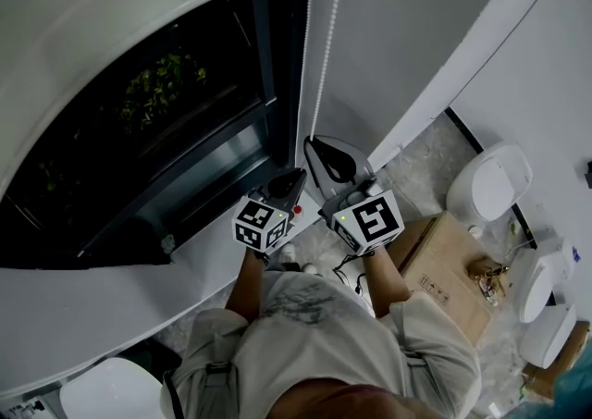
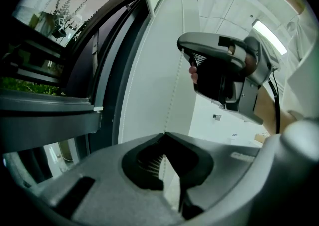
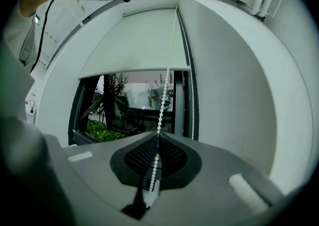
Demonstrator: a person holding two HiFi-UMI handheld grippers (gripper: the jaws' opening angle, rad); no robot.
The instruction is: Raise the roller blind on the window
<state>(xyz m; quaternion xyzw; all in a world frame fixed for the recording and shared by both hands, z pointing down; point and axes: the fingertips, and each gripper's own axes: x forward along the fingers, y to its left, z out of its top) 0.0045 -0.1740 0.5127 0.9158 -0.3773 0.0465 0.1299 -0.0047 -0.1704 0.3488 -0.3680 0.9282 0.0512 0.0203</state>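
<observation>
The right gripper [image 3: 152, 137] is closed on the chain [image 3: 164, 95]. The white beads run down from the top of the blind [image 3: 134, 45] and pass straight between its dark pads. A second strand [image 3: 192, 105] hangs free just beside the window [image 3: 129, 105] frame, on its right.

The left gripper [image 2: 164, 135] has its jaws together at the tips. A strand of the chain comes down to that very point and goes in between them. In the left gripper view the right gripper sits higher up, with the chain running from it down to the left one.

The blind is partly up. It covers the upper part of the window, and its lower edge lies across the glass. Below it show the dark frame, an open sash and green plants outside.

In the head view the two grippers are close together just right of the window. The left cube [image 1: 262, 223] is near the right cube [image 1: 375, 221], and both chain strands drop toward them from above. A carton [image 1: 444, 269] lies on the floor to the person's right, with white rounded objects [image 1: 490, 184] beyond it along the wall.
</observation>
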